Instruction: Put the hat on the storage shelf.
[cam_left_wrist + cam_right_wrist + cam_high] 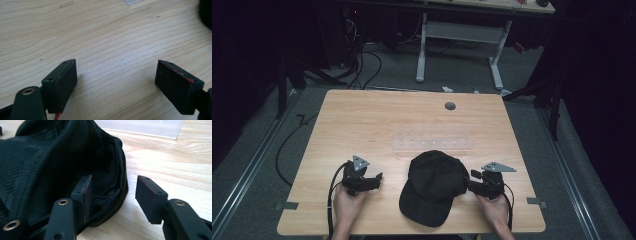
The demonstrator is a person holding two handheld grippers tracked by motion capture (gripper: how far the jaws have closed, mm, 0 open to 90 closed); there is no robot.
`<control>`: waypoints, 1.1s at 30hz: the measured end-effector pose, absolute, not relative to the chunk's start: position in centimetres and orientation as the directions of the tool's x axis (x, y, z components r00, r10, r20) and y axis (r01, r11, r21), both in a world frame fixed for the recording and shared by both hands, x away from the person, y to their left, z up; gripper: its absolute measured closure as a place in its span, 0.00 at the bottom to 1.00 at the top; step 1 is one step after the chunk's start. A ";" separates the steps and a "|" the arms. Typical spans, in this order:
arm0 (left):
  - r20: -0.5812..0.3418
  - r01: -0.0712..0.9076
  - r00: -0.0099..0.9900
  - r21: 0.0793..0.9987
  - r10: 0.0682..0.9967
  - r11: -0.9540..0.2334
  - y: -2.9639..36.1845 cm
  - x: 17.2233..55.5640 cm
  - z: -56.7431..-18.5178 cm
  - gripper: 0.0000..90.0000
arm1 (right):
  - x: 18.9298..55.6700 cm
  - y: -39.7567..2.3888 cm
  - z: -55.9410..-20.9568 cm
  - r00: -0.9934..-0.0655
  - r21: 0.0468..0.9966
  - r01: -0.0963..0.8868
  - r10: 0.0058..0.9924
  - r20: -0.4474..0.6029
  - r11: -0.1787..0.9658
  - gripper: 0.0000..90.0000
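Straddling the soft, light cap's (50,157) right rim, the right tool (112,195) is gaping, nothing gripped; best hold: that rim.

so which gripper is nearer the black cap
Right. The right gripper is at the black cap, its jaws open around the cap's edge fabric. The left gripper sits apart to the cap's left, open over bare table.

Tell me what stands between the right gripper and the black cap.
Nothing visible does. The right gripper is already at the black cap: its jaws are open, one inside the cap's opening, the other outside over the bare table, with the rim between them, not yet pinched.
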State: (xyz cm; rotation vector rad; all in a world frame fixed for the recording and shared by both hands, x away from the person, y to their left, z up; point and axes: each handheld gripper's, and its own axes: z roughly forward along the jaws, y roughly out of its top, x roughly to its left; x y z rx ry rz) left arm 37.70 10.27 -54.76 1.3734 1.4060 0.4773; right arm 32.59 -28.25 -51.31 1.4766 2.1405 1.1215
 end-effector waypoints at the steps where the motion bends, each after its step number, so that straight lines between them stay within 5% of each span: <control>1: -0.398 0.465 0.224 0.846 0.889 0.261 10.3 37.7 -54.8 0.20 | 32.6 -28.2 -51.3 -0.422 0.743 0.649 0.890 0.173 0.163 0.54; 17: -0.397 0.465 0.224 0.846 0.890 0.261 10.3 37.7 -54.8 0.20 | 33.6 -27.8 -52.5 -0.428 0.694 0.697 0.882 0.200 0.181 0.64; 33: -0.395 0.465 0.225 0.847 0.891 0.259 10.3 37.7 -54.8 0.20 | 33.4 -26.1 -52.3 -0.474 0.685 0.652 0.880 0.033 0.326 0.91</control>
